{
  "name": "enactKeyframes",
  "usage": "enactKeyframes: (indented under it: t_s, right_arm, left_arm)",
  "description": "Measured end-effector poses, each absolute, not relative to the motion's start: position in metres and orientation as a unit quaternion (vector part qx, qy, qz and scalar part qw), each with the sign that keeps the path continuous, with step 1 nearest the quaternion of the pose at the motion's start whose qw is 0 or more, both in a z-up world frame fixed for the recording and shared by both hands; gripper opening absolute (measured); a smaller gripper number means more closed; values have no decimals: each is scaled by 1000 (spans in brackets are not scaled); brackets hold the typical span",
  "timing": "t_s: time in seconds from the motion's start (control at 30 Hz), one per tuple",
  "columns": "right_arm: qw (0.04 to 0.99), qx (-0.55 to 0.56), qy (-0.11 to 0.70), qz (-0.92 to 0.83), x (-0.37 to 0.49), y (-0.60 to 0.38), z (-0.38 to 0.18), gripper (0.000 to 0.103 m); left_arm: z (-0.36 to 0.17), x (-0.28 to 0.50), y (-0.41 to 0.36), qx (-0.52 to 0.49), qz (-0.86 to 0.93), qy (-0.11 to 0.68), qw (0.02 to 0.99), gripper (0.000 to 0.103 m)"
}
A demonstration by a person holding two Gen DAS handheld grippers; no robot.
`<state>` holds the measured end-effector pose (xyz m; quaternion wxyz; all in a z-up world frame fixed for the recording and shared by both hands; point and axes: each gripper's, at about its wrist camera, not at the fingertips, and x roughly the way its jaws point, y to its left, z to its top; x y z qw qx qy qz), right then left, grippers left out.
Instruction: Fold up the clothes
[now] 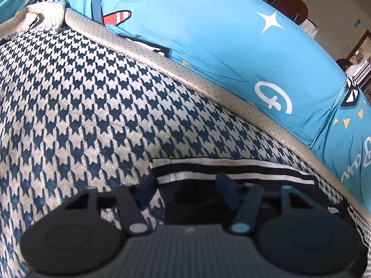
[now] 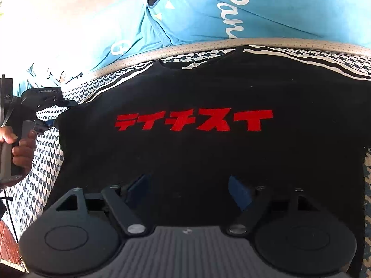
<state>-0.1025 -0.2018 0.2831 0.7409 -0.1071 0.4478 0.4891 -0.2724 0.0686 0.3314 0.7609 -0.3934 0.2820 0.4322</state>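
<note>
Shirt (image 2: 197, 143) lay flat ahead of the right gripper (image 2: 189, 188), unfolded (red lettering up); left gripper (image 1: 187, 187) straddled its sleeve (image 1: 231, 169), both gaping.

T-shirt (image 2: 197, 143) flat on houndstooth mat (image 1: 69, 106); bedsheet (image 1: 208, 34) behind mat edge; left hand-held gripper (image 2: 44, 106) at shirt's left sleeve, right hand-held gripper (image 2: 187, 187) over hem.

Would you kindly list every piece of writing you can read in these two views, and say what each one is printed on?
"テイチスイ": red characters across the black T-shirt.
"Par...": white script on the blue bedsheet, cut off by the houndstooth mat; the rest is hidden.
Small white label on the left gripper body: too small to read for sure.
White script on the blue bedsheet in the left wrist view: partial, unreadable.
</note>
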Motion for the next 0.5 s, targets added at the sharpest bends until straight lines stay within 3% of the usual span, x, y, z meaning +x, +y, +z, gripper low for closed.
enactKeyframes:
  t_s: [0.1, 0.17, 0.27, 0.5]
  right_arm:
    - [740, -109, 447, 490, -103, -202, 283, 80]
    - [741, -110, 446, 490, -103, -201, 282, 80]
    - [741, -113, 445, 491, -105, -201, 282, 81]
    - [740, -112, 444, 493, -105, -200, 281, 85]
  left_arm:
    - [331, -272, 68, -383, 439, 283, 762, 39]
    - [330, -271, 67, -373, 449, 283, 761, 24]
    - [330, -268, 64, -354, 463, 281, 762, 20]
    - [346, -232, 38, -186, 529, 299, 772, 20]
